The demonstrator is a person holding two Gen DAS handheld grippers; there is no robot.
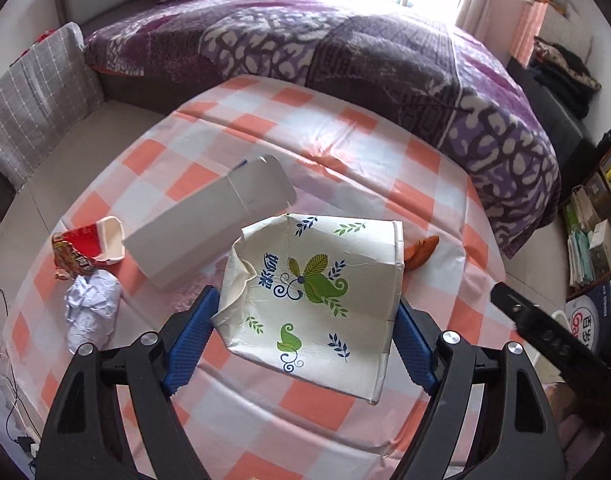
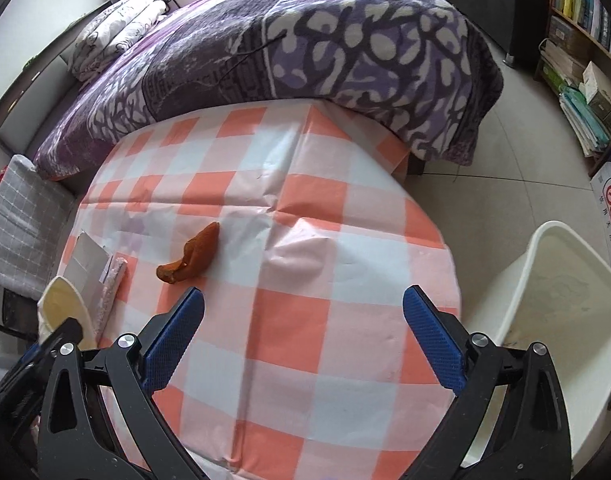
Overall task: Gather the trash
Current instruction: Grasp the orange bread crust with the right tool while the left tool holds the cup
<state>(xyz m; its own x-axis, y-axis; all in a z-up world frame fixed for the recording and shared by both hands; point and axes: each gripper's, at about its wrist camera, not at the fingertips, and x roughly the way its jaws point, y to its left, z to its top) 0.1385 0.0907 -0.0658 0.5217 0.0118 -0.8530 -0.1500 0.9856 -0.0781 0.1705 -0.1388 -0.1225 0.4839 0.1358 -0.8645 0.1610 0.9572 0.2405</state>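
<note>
A crushed paper cup (image 1: 305, 300), white with green leaves and blue print, is clenched between the blue pads of the left gripper (image 1: 303, 340) and is held above the checked tablecloth (image 1: 345, 152); its long axis is tilted, with the dented mouth turned to the upper left and the base to the lower right. The right gripper (image 2: 303, 340) is seen released, jaws wide with nothing between them, over the near right part of the tabletop. Four loose pieces are counted on the cloth: one white carton (image 1: 209, 224), lying with its long axis running from the left edge toward the far side, one torn red cup (image 1: 89, 246) and one crumpled white paper (image 1: 91, 308) by the left edge, and one orange peel (image 2: 191, 256) near the middle. One white bin (image 2: 561, 304) is seen off the right edge.
</note>
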